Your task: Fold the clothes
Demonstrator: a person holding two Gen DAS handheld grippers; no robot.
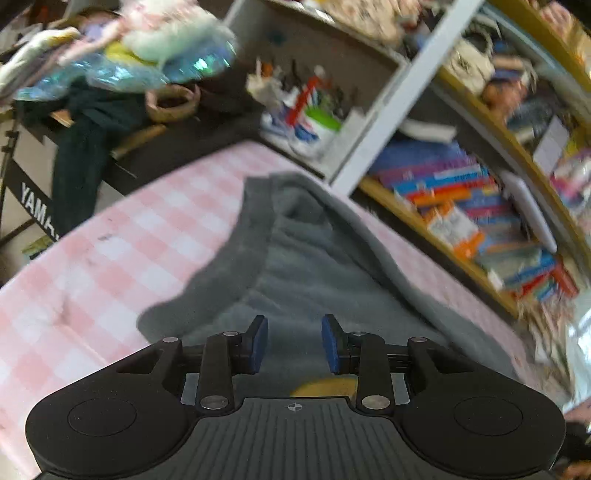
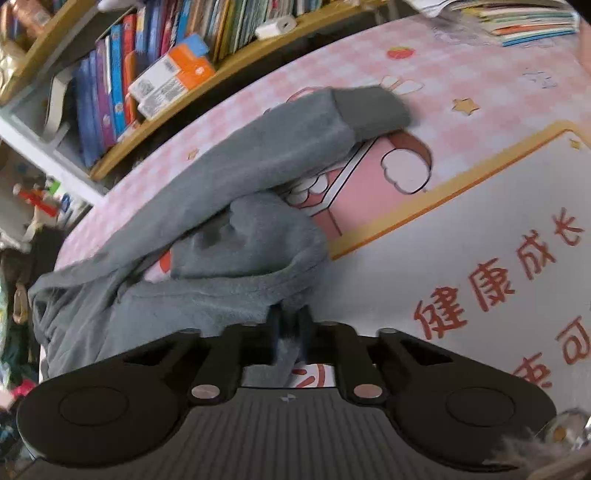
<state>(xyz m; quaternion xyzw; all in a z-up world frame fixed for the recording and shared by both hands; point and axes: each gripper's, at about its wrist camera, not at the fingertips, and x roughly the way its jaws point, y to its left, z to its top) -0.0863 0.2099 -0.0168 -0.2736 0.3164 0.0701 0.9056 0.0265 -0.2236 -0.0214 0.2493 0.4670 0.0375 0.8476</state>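
A grey fleece garment (image 1: 295,258) lies on the pink checked table cover (image 1: 110,258). Its ribbed hem runs along the left edge. My left gripper (image 1: 294,343) hovers just above the garment, jaws open, nothing between the blue pads (image 1: 260,343). In the right wrist view the same garment (image 2: 207,221) is bunched, with one sleeve and its ribbed cuff (image 2: 369,107) stretched toward the back. My right gripper (image 2: 290,332) is shut on a fold of the grey fabric near the garment's front edge.
Bookshelves with colourful books (image 1: 461,206) stand right behind the table (image 2: 480,240), which has printed red characters. A keyboard stand with dark clothes (image 1: 77,155) and piled toys is at the left. Loose books (image 2: 517,18) lie at the far table corner.
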